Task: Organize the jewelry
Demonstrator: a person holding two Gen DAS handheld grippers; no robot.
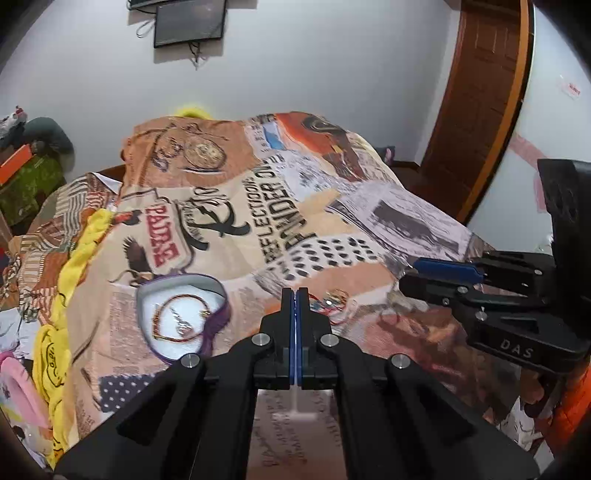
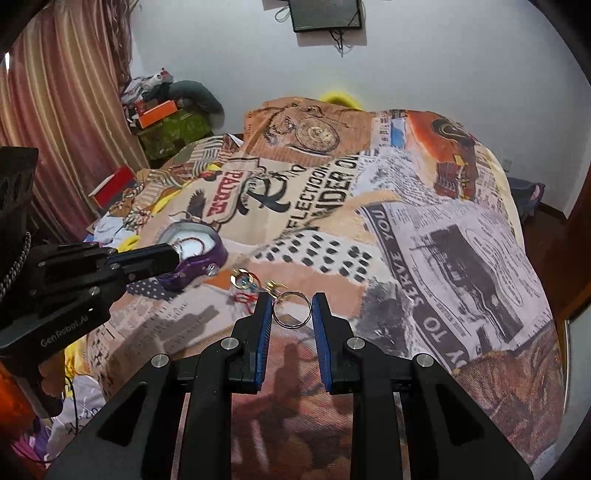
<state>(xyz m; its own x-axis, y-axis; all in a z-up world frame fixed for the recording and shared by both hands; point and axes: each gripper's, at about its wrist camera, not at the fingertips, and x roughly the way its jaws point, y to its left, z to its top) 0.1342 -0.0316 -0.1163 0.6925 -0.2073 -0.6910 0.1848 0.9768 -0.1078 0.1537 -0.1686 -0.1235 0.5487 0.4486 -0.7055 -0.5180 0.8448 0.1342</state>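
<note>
**Ring in one gripper, heart box waiting on the bed**

White walls and a dark wooden door (image 1: pixel 476 110) frame a bed covered with a printed patchwork bedspread (image 1: pixel 236 206) of newspaper and vintage-label motifs. A dark framed panel (image 1: pixel 190 22) hangs on the far wall, and striped curtains (image 2: pixel 62 110) hang on the left of the right wrist view.

On the bedspread sits a purple heart-shaped jewelry box (image 1: pixel 181 314), open, with a white lining. Inside it lies a red-and-gold bracelet (image 1: pixel 177 317) curled in a loop, with a thin chain across its middle.

The left hand-held gripper (image 1: pixel 295 306) is clenched, its blue pads pressed flat together; whether anything thin is caught between them cannot be told. It hangs above the bedspread, just right of the box in its own view.

The right hand-held gripper (image 2: pixel 291 310) grasps a plain silver ring (image 2: pixel 291 309), the band standing between the two blue pads and touching both. Just beyond its fingertips a small heap of loose jewelry (image 2: pixel 251 284) rests on the bedspread: gold-coloured pieces and a bit of red cord, blurred, so the single items cannot be told apart. The heap lies between the box and the held ring.
</note>
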